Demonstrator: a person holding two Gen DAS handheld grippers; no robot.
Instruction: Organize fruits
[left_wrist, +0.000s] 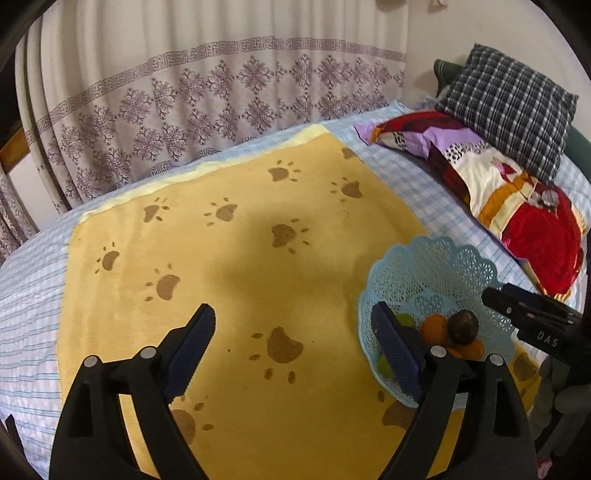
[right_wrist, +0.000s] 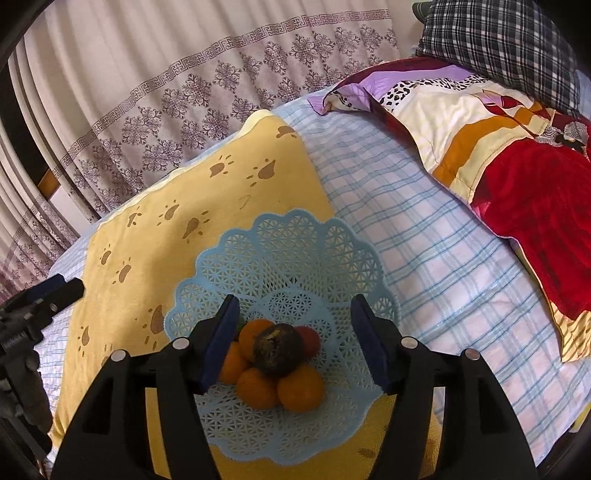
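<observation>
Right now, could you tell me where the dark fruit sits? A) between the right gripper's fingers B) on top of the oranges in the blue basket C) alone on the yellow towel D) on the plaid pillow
B: the dark fruit rests atop the oranges inside the blue basket.

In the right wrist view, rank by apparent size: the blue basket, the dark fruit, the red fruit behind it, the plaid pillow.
1. Blue basket
2. Plaid pillow, cut off by the frame edge
3. Dark fruit
4. Red fruit, partly hidden, so its true size is unsure
</observation>
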